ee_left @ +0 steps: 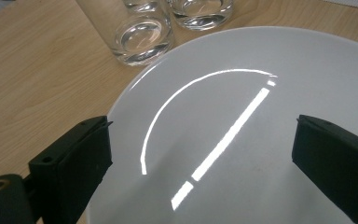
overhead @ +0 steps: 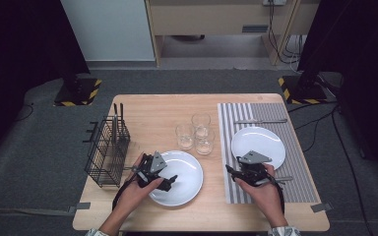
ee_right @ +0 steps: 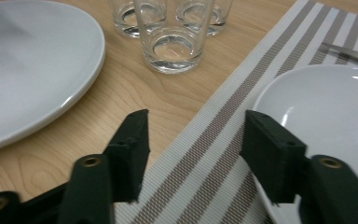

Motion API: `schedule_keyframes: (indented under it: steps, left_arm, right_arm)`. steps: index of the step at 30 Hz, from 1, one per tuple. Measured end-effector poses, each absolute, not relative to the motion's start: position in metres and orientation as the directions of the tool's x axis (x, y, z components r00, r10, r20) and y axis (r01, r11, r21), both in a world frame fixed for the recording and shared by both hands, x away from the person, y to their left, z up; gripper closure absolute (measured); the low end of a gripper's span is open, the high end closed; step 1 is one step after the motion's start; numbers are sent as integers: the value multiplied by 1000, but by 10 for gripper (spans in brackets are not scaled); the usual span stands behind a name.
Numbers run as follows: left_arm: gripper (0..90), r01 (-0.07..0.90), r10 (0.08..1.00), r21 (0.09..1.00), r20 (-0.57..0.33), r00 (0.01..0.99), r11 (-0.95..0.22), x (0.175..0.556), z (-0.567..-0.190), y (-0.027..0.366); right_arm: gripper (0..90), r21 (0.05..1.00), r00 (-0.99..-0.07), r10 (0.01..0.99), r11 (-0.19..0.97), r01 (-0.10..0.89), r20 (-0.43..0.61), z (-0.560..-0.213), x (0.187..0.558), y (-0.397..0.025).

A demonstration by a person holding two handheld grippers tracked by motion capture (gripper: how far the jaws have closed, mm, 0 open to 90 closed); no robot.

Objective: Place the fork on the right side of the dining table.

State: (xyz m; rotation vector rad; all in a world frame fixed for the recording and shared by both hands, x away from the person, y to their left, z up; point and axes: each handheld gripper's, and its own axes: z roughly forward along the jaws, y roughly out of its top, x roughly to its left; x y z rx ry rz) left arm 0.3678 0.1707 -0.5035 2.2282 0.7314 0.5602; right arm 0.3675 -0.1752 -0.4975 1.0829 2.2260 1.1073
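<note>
A wooden table [overhead: 157, 105] is seen on grey carpet. Lower left of the middle, the left gripper [overhead: 169, 181] is held wide open over a white plate [overhead: 189, 169]. Lower right, the right gripper [overhead: 232, 171] is held open above a striped mat [overhead: 302, 184].

Both gripper views crop the near white plate [ee_left: 242, 140] and glasses [ee_right: 170, 44].

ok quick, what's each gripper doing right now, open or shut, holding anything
Left gripper: open, holding nothing, jaws spread over the white plate.
Right gripper: open, holding nothing, over the striped placemat at the edge of the other plate.
</note>
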Motion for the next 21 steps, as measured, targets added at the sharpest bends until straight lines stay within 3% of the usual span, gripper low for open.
schedule_keyframes:
  steps: [13, 21]
  left_arm:
    - [39, 335, 648, 746, 167, 743, -576, 368, -503, 172]
    - [39, 336, 651, 748, 166, 741, -573, 368, -503, 173]
  right_arm:
    - [169, 812, -604, 797, 333, 479, 29, -483, 410, -131]
    - [106, 801, -604, 796, 344, 489, 27, -481, 434, -107]
